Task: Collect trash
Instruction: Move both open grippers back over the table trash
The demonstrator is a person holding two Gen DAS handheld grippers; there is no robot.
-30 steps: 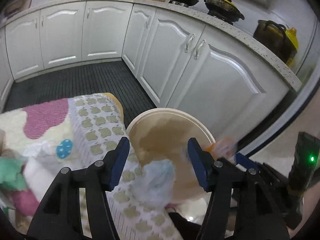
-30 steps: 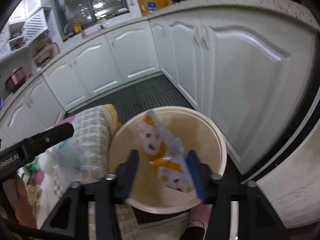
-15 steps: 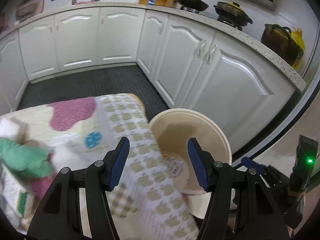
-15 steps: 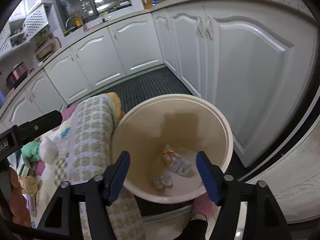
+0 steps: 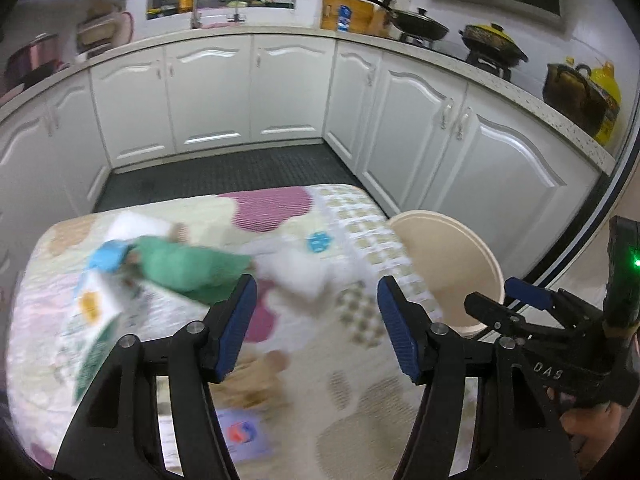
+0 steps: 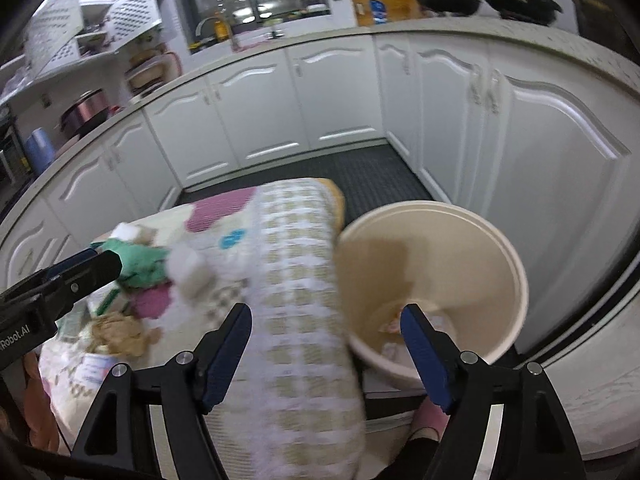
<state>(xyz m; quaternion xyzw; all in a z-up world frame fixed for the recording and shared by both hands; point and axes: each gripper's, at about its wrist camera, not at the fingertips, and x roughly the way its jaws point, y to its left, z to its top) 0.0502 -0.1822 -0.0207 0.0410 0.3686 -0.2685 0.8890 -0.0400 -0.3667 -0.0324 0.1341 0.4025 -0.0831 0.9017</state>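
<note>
White cabinets (image 5: 288,92), dark ribbed floor mat (image 5: 224,172), black pan (image 5: 420,28), yellow-lidded pot (image 5: 494,42), faucet (image 5: 192,4)

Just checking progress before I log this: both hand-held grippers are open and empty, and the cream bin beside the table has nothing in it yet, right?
Not quite. The bin is not empty: the right wrist view shows a few pieces of trash lying at its bottom. The rest holds: the left hand-held gripper and the right hand-held gripper are both open with nothing between their fingers.

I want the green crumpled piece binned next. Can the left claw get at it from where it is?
Probably yes: the left claw is open and empty, and the green crumpled piece lies uncovered on the tablecloth, just ahead of its left finger.
</note>
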